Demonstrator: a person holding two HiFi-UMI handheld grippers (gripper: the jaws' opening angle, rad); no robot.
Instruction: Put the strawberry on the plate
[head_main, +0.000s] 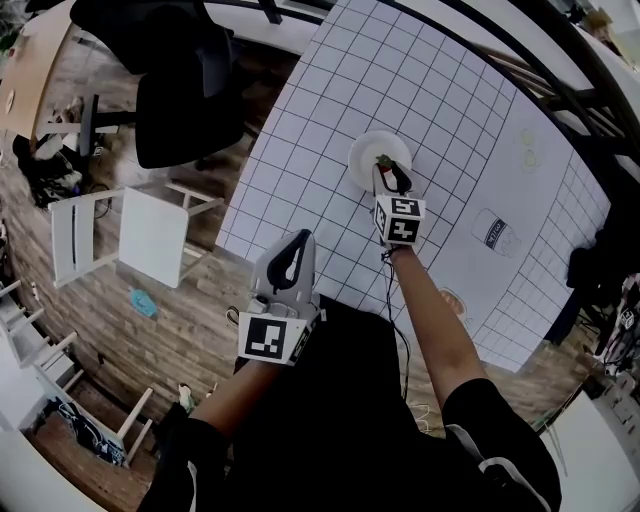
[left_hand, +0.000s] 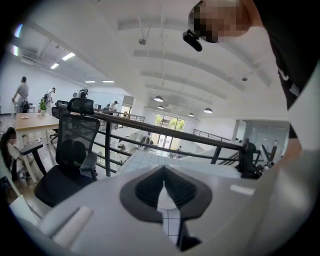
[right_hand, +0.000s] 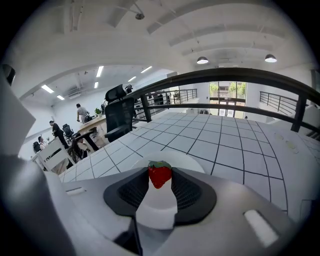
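Note:
A red strawberry (right_hand: 160, 176) with a green cap sits pinched between the tips of my right gripper (right_hand: 160, 173). The gripper is shut on it, just above a round white plate (right_hand: 188, 161). In the head view the right gripper (head_main: 386, 170) reaches over the near side of the plate (head_main: 366, 150), and the strawberry (head_main: 383, 162) shows at its tips. My left gripper (head_main: 299, 242) hangs at the table's near edge, away from the plate. Its jaws meet at the tips with nothing between them, as the left gripper view (left_hand: 164, 170) also shows.
The plate stands on a white table (head_main: 420, 70) marked with a black grid. A printed label (head_main: 494, 232) lies on the table to the right. A black office chair (head_main: 185, 100) and a white folding chair (head_main: 120, 235) stand on the wooden floor at the left. A black railing (right_hand: 235, 80) runs beyond the table.

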